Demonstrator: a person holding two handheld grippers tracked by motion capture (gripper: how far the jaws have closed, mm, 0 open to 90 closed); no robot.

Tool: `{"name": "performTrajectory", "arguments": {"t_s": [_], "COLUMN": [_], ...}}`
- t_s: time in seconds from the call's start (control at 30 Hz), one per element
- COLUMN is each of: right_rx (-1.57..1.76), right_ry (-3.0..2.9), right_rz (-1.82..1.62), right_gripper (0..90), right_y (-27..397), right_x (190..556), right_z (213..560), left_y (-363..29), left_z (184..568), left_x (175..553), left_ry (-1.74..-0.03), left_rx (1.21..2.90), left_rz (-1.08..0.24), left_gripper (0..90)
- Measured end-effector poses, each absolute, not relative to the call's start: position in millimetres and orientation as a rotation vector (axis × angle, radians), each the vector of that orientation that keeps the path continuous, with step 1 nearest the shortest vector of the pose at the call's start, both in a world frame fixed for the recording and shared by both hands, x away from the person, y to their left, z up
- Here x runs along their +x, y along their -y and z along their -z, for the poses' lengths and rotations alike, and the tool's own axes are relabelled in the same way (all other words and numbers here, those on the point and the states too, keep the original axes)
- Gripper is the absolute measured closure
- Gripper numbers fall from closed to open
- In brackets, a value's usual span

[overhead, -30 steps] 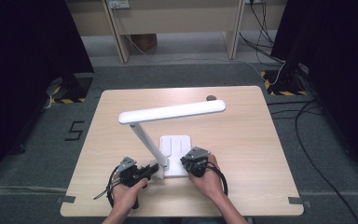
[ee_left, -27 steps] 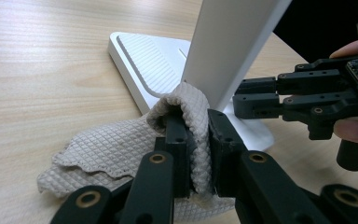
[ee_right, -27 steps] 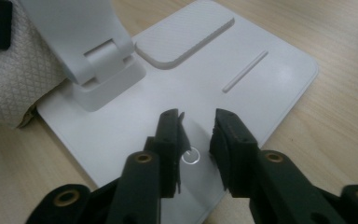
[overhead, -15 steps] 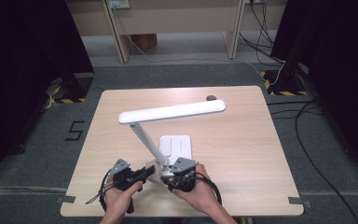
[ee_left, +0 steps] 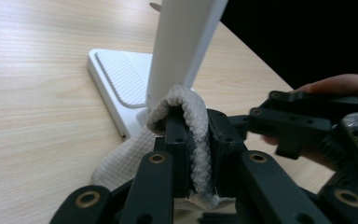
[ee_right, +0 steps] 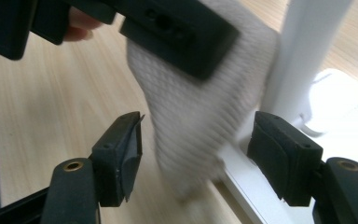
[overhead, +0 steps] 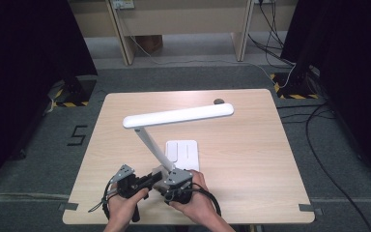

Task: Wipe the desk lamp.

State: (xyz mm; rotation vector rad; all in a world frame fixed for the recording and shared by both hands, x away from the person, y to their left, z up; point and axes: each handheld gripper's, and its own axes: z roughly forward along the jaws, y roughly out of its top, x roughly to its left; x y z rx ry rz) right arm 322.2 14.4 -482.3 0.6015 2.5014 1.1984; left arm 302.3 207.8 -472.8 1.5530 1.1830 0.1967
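Observation:
A white desk lamp stands on the table, with a long head, a slanted arm and a flat base. My left gripper is shut on a pale waffle-weave cloth, folded over one jaw and held against the foot of the lamp arm. My right gripper is open; its jaws have just been opening. The cloth hangs between its pads, and neither pad presses on it. In the high view both grippers, left and right, meet at the near end of the lamp base.
The wooden table has bare room to the right and left of the lamp. A small dark round thing lies near the far edge. Black cables trail on the floor at the right, and wooden furniture legs stand behind the table.
My right gripper has moved left and nearer to the front edge, up against the left gripper, and its jaws have opened. The left gripper has barely shifted.

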Motion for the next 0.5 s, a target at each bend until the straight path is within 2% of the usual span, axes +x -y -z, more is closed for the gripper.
{"name": "performTrajectory", "arguments": {"t_s": [0.2,0.5], "right_rx": [0.584,0.587], "right_ry": [-2.475,-2.43], "right_rz": [-1.201,-1.248], "right_gripper": [37.7,73.9], "right_y": [-15.6,-3.5], "right_x": [320.9,319.4], "right_z": [482.6,473.8], "left_y": [-202.9,-203.0], "left_z": [465.7,464.8], "left_x": [299.1,299.5], "left_ry": [-1.151,-1.147], "left_rx": [1.53,1.513], "left_rz": [-0.166,-0.169], "left_gripper": [79.7,79.7]}}
